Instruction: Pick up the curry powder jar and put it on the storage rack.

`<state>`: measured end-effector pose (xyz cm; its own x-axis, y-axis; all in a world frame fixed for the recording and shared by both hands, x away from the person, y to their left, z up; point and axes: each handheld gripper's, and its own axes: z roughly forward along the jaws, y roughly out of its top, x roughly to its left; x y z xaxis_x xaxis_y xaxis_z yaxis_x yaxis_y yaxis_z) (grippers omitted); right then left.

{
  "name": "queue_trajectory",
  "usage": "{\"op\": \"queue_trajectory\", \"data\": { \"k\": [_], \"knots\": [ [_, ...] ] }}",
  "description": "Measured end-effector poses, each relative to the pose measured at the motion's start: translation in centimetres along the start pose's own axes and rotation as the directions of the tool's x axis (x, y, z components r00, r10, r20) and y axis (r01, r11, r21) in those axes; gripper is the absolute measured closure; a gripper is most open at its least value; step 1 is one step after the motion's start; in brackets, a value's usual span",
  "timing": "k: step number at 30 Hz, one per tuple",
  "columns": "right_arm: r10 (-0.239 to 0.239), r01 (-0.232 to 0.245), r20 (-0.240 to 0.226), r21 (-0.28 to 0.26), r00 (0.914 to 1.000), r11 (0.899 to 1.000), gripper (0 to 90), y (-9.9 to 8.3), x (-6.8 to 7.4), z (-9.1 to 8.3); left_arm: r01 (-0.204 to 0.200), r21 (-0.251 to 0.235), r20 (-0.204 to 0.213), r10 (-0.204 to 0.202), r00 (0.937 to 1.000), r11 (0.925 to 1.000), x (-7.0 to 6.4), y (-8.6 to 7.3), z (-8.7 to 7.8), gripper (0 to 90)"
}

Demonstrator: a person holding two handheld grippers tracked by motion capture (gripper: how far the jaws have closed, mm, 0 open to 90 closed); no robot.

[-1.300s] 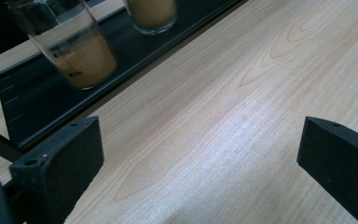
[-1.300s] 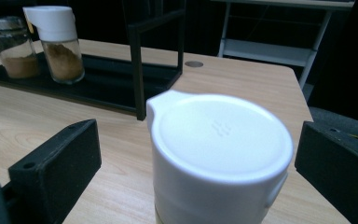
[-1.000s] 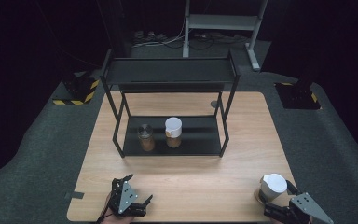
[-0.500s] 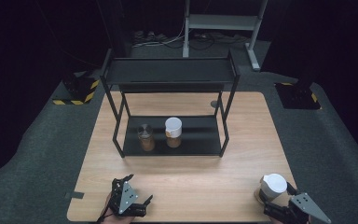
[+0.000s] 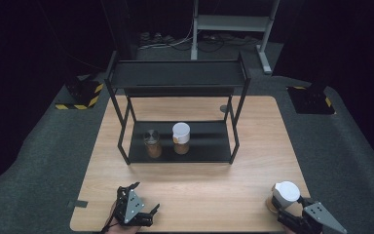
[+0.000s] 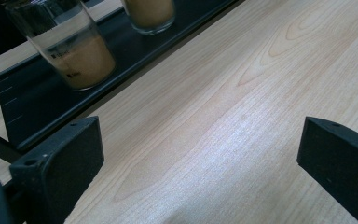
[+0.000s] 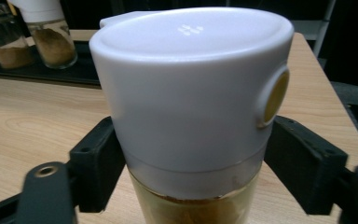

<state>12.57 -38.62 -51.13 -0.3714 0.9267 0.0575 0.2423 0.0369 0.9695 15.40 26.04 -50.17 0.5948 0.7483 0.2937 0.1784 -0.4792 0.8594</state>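
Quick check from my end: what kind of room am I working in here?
Probably a lab or recording studio, not a kitchen: a lone wooden table on grey carpet, black surroundings, hazard-striped floor bases beside it. A black two-tier rack holds two spice jars; the right gripper brackets a third, white-capped jar.

Pale matt wood-grain table, black matt metal rack, glass jar, smooth white plastic lid

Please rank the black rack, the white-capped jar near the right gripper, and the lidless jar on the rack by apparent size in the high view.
1. Black rack
2. White-capped jar, nearer the camera
3. Lidless jar
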Motion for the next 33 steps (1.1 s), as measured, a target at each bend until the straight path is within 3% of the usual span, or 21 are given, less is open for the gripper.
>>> {"op": "queue_trajectory", "data": {
  "k": [3,21,33],
  "knots": [
    [-0.009,0.009,-0.007,-0.004,0.9999,1.0,28.9,-0.1,0.0,0.0,0.0,0.001,0.0,0.0,1.0,1.0,0.0,0.0,0.0,0.8],
    [-0.021,0.021,0.025,-0.006,0.9995,1.0,29.8,0.0,0.5,0.1,-0.002,0.002,0.001,0.002,1.0,1.0,0.0,0.0,0.0,0.8],
    [-0.046,0.047,0.021,-0.059,0.9987,0.997,29.8,0.1,1.8,0.3,-0.011,0.003,0.005,0.011,0.9999,0.9999,0.0,0.1,0.1,0.8]
  ]
}}
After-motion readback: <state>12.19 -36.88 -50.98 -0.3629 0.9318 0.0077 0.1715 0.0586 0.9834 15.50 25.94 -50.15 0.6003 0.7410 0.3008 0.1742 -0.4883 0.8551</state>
